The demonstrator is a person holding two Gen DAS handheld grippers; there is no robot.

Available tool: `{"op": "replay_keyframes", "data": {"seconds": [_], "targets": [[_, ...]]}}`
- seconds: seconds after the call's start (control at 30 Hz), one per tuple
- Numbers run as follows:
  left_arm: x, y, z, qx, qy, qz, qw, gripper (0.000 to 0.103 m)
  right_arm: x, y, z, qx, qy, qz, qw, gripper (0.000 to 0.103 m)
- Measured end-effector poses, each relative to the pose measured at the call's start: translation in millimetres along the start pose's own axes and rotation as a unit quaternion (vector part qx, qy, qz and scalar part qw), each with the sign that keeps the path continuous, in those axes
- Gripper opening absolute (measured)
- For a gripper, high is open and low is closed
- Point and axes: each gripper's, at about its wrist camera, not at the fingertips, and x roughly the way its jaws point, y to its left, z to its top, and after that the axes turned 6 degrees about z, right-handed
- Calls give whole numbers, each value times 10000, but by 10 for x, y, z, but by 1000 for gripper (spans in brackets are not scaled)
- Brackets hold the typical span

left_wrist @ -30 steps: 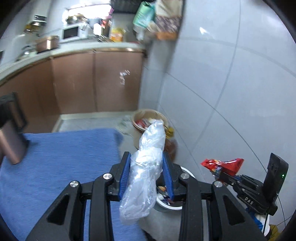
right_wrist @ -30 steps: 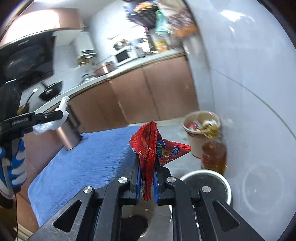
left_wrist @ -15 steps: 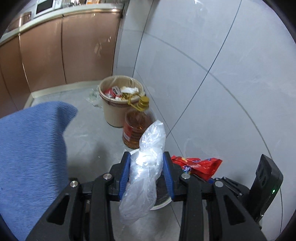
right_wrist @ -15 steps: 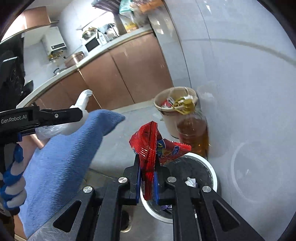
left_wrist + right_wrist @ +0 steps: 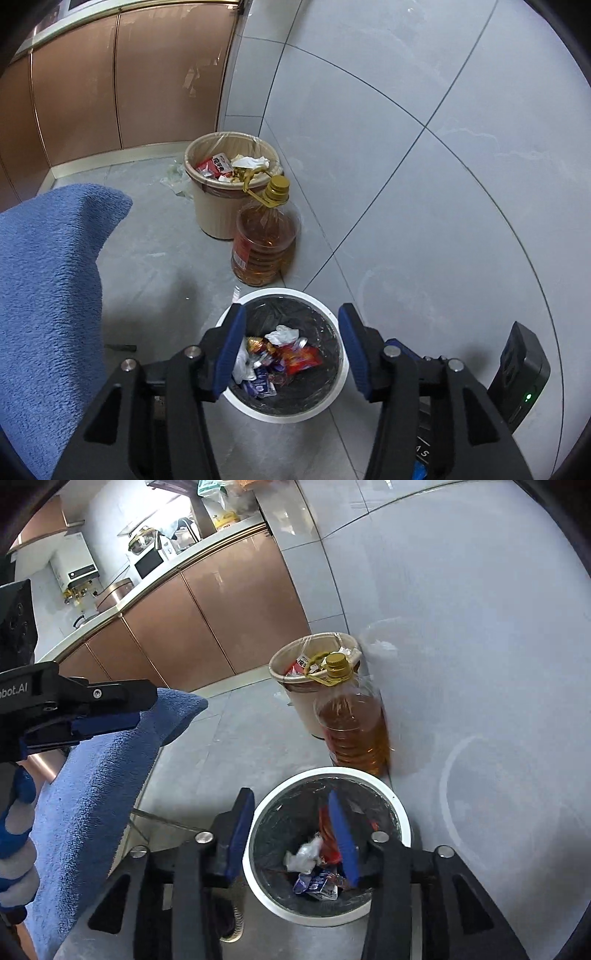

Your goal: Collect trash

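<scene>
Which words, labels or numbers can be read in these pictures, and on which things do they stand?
"bot.AI": on the black body of the left tongs, cut off by the picture's edge.
"AS": on the black device at the lower right of the left wrist view.
Label on the oil bottle: too small to read.
Wrappers in the white bin: too blurred to read.

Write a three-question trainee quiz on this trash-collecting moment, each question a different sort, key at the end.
1. True or false: the left claw is shut on a plastic bag.
2. Multiple choice: what stands between the white bin and the beige bin? A) a kettle B) an oil bottle C) a box
3. Fill in: the right claw hangs open above the ____ bin.

Key: 1 false, both jaws are apart and empty; 2 B; 3 white, where a red wrapper lies among the trash.
</scene>
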Motion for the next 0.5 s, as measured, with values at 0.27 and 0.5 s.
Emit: {"op": "replay_keyframes", "data": {"seconds": [0.27, 0.5], "targets": [[-562, 70, -162, 196, -789, 978, 9919, 50, -141, 264, 45, -414, -123, -101, 9990, 52], [-1091, 255, -383, 68, -1396, 1780, 9740, 52, -366, 652, 98, -849, -370, -1, 9957, 62]]}}
